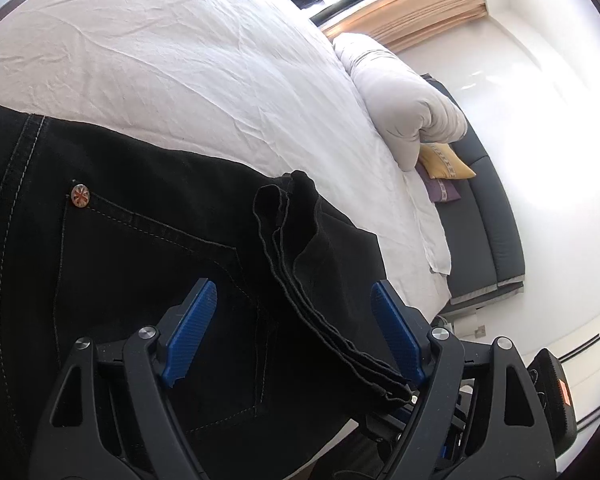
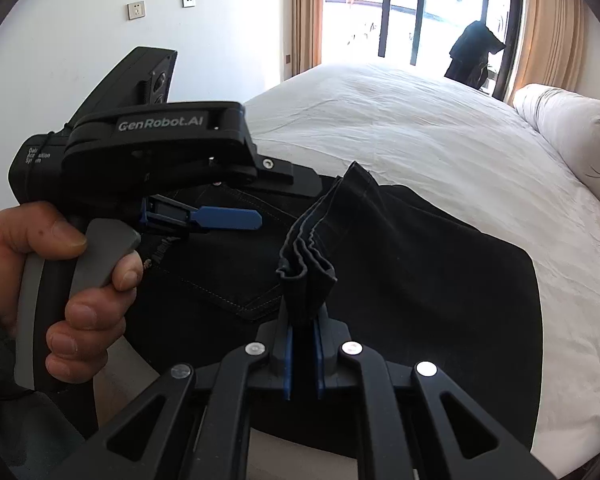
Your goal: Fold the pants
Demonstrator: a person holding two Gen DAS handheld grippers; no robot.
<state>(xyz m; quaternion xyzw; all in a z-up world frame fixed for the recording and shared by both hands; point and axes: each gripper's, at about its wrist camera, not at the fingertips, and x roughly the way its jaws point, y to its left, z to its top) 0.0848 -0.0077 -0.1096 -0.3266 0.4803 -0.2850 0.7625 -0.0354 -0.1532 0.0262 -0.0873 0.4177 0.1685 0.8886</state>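
The right claw [image 2: 302, 344] is clamped on a bunched stack of hem layers at the leg end of the black pants [image 2: 400, 280], its blue pads pressed together on the cloth, which stands up between them in several pleated edges. The left claw [image 1: 296, 332] stands apart and holds nothing: in the left wrist view its blue pads flank the same stacked hems from above, with cloth below them but no pad touching it, and in the right wrist view it shows side-on, just left of the pinched hems, gripped by the person's left hand [image 2: 52, 280]. Around both claws the pants lie on the white sheet of the bed [image 2: 420, 120], near the edge closest to the cameras. The seat end, with a back pocket [image 1: 160, 264] and a metal rivet [image 1: 80, 195], lies flat, and the leg ends are brought back over it, so the garment looks already doubled lengthwise and folded at least once across. What seems left is to lay the held hems down on the seat, free them, smooth the stack, and perhaps fold once more into a compact bundle. Farther out a rolled white duvet [image 2: 572, 136] lies along the far side of the bed, well apart from the pants, with curtains [image 2: 548, 28] and a bright glass door beyond.
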